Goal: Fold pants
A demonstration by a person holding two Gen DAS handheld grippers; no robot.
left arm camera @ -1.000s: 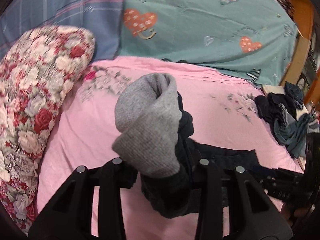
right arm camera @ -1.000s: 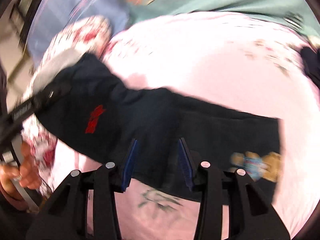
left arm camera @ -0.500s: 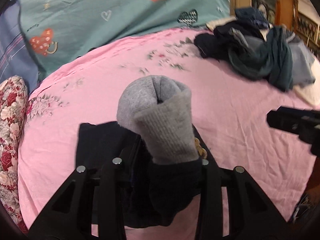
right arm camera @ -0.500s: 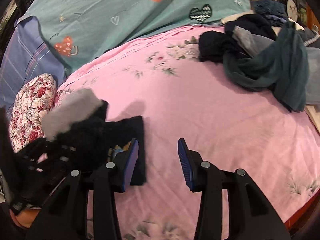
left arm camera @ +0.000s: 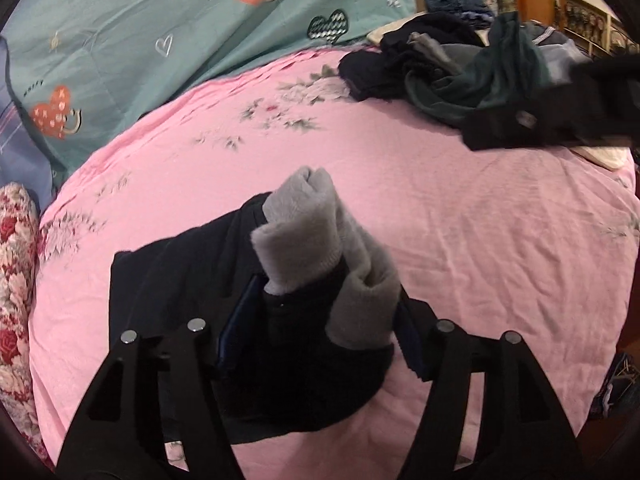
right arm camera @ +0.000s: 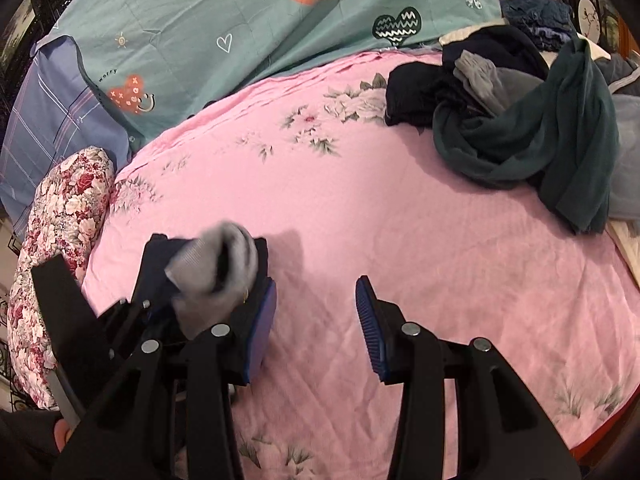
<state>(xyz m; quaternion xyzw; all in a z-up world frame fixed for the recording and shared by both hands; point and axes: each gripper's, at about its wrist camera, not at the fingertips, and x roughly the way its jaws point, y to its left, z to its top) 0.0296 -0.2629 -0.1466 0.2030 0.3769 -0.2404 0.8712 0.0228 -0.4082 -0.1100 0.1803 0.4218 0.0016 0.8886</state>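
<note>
The dark navy pants [left arm camera: 168, 280] with grey ribbed cuffs [left arm camera: 320, 240] lie folded on the pink bedsheet [left arm camera: 460, 220]. My left gripper [left arm camera: 316, 336] has its fingers spread wide around the bunched cuffs and dark fabric, so it is open around them rather than clamped. In the right wrist view the pants [right arm camera: 160, 264] and cuffs [right arm camera: 216, 272] sit at the lower left, beside the left finger. My right gripper [right arm camera: 316, 316] is open and empty over the bare sheet, to the right of the pants.
A pile of dark and green clothes [right arm camera: 520, 120] lies at the far right of the bed. A floral pillow [right arm camera: 60, 220] lies at the left. A teal heart-print cover [right arm camera: 260, 20] lies at the back. The bed's edge [right arm camera: 600, 420] is at the lower right.
The pants have come down from mid-air onto the sheet. My left gripper's fingers have spread apart around the cuffs. My right gripper has let go and moved right, over bare sheet.
</note>
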